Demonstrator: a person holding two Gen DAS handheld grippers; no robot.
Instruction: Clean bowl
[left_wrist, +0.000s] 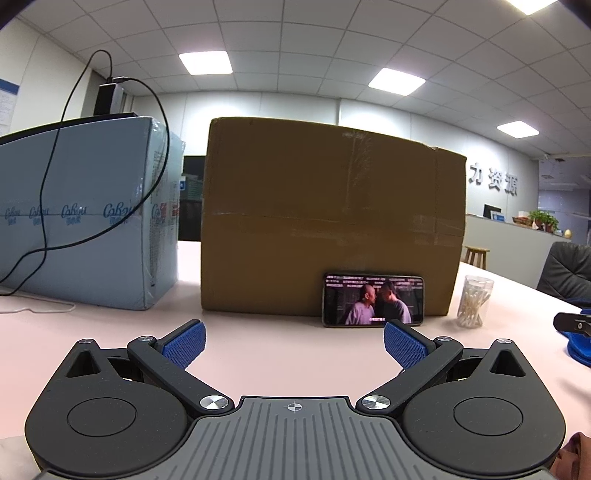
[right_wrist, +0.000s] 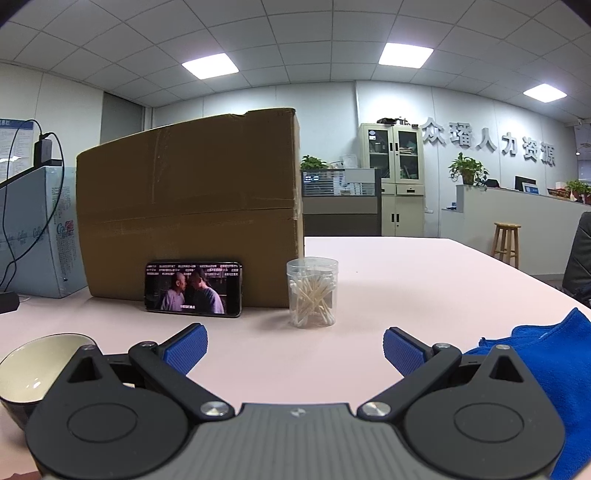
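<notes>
The bowl (right_wrist: 35, 365) sits on the pink worktop (right_wrist: 406, 280) at the far left of the right wrist view, just beside the right claw (right_wrist: 293, 350) and partly hidden behind its body; its pale inside faces up, with a dark outer wall. It does not show in the left wrist view. A blue cloth (right_wrist: 546, 347) lies on the other side of that claw, so the two things needed for wiping flank it, each within easy reach of one hand. Both claws stand wide apart and hold nothing; the left claw (left_wrist: 293, 345) likewise hovers low over bare worktop. Judging from this, the cleaning has not begun: neither bowl nor cloth is gripped. Further back, a jar of cotton swabs (right_wrist: 312, 291) stands near a phone (right_wrist: 192, 288) propped against a cardboard box (right_wrist: 192, 192), out of the working space.
</notes>
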